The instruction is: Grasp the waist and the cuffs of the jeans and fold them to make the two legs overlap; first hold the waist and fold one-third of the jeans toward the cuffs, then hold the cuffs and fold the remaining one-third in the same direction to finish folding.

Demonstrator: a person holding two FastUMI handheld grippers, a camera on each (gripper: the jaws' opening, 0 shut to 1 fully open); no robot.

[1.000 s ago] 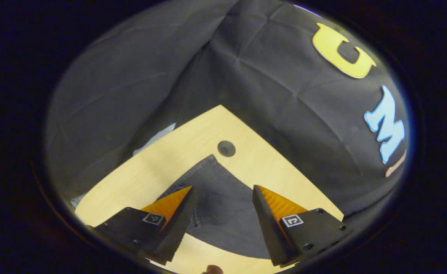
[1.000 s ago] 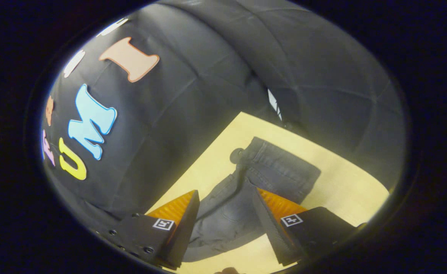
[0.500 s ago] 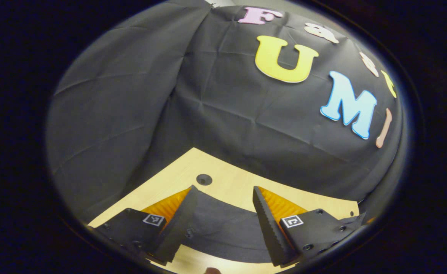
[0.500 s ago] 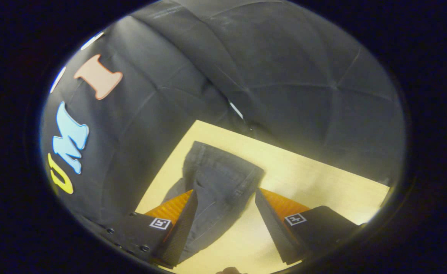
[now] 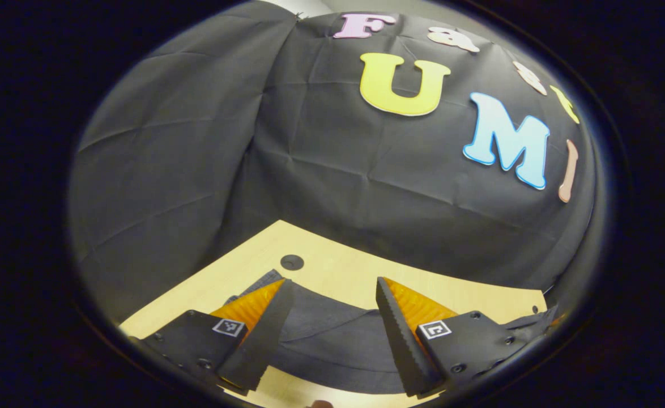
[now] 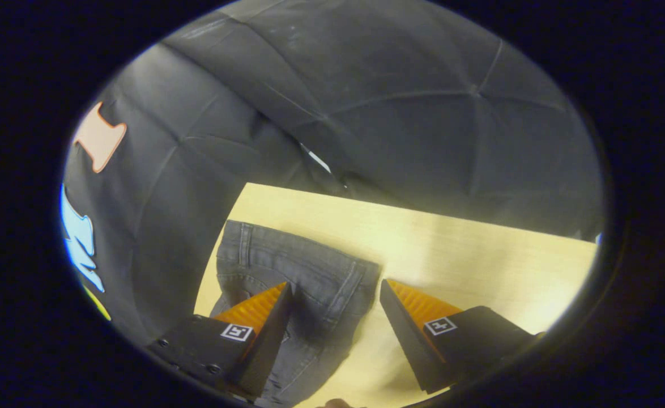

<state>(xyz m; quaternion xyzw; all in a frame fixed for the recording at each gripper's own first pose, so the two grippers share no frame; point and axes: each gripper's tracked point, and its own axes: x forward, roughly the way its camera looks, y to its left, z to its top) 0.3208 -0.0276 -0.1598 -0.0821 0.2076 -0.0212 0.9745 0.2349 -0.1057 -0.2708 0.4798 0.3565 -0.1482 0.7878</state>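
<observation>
1. On the table (image 6: 457,249) lie the dark jeans (image 6: 298,272), spread flat near the table's left edge in the right gripper view; in the left gripper view the jeans (image 5: 327,340) run across the table (image 5: 332,272) just this side of a round hole (image 5: 291,262).
2. Left gripper (image 5: 332,334): its fingers stand spread above the jeans, pinching nothing, the cloth showing in the gap between them.
3. Right gripper (image 6: 335,334): its fingers are likewise spread, one over the jeans, the other over bare table just beside the jeans' edge.
4. Compared with half a second ago, the right gripper view has swung: the jeans now lie broader and more square to the table, with a seamed band facing up, where before they ran as a narrow slanted strip.
5. In the left gripper view the change is slight: the hole sits a little higher relative to the jeans, and more of a jeans corner shows beside the left finger (image 5: 259,340).
6. Both views cut the jeans off at the bottom, behind the gripper bodies, so the cuffs cannot be made out.
7. Whether either gripper touches the cloth cannot be told.
</observation>
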